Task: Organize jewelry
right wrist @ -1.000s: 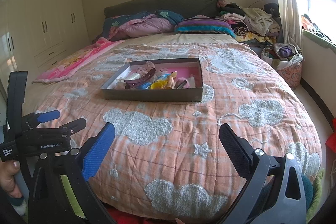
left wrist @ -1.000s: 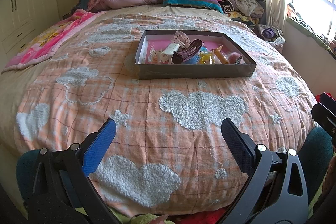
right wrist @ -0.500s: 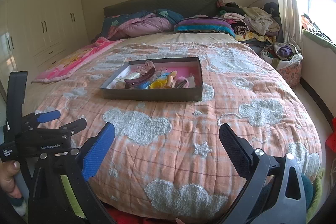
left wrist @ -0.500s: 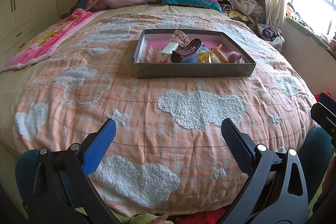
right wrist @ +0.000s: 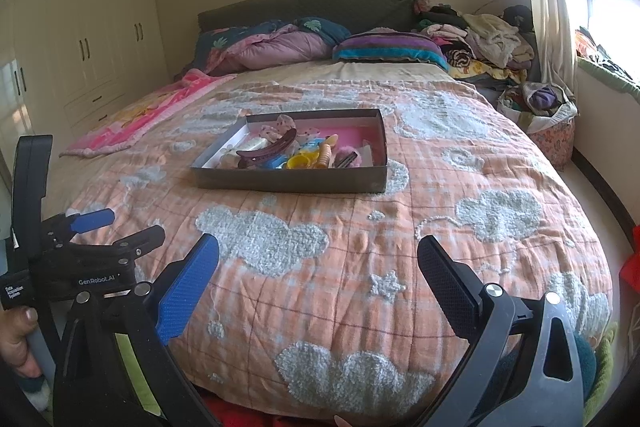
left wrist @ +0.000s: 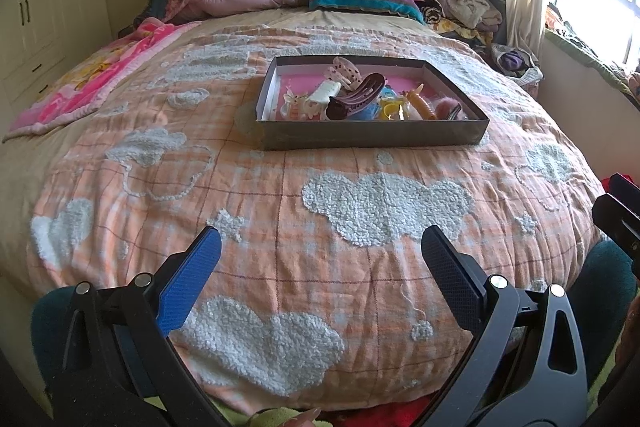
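On the bed, the jewelry tray lies well apart at 12 o'clock from the left hand-held gripper and 11 o'clock from the right hand-held gripper, long axis crosswise, both with jaws apart and empty, neither clearly nearer.

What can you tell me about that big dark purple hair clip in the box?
The big dark purple-brown plastic claw hair clip is long, curved and glossy, with teeth along one edge. It lies tilted on top of the other clips, roughly mid-box, inside the shallow grey cardboard box with a pink floor. It leans on a white clip and a blue one. Neither gripper touches it.
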{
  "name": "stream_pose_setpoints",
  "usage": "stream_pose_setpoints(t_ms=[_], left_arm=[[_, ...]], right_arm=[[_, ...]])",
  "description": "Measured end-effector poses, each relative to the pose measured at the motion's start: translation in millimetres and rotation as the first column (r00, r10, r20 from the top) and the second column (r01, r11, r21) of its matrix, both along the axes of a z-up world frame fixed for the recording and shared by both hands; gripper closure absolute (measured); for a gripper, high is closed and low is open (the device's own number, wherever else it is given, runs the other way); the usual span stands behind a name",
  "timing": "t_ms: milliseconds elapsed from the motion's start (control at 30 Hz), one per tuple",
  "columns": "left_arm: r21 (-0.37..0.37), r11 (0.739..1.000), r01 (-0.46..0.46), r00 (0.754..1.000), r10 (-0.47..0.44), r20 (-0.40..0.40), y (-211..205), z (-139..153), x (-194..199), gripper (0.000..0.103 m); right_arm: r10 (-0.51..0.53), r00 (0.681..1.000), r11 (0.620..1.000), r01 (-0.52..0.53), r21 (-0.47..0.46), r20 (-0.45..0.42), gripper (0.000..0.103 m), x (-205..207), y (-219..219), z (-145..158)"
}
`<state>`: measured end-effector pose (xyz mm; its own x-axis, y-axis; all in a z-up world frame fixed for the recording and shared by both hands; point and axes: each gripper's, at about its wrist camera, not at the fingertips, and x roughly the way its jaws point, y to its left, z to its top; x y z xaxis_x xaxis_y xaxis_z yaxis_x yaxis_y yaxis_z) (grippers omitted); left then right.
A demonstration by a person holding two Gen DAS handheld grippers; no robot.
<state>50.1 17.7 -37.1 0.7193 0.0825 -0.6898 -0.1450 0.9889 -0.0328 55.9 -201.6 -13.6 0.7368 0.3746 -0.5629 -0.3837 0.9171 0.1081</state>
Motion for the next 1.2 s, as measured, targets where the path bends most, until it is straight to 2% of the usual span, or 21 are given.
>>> stream_pose_setpoints(t_ms=[567,1200], left_arm=[[0.021,1.000,-0.009,1.000,0.009,-0.002,3,0,1,0.009],[0.059,0.997,-0.043,0.998,0.045,-0.043,-3,-7,10,0.009]], right_arm=[[-0.001,1.000,1.000,0.001,-0.003,-0.003,0.004,1,1,-1],[-0.050,0.998,0.999,0.050,-0.004,-0.030,0.004,26,-12,-11]])
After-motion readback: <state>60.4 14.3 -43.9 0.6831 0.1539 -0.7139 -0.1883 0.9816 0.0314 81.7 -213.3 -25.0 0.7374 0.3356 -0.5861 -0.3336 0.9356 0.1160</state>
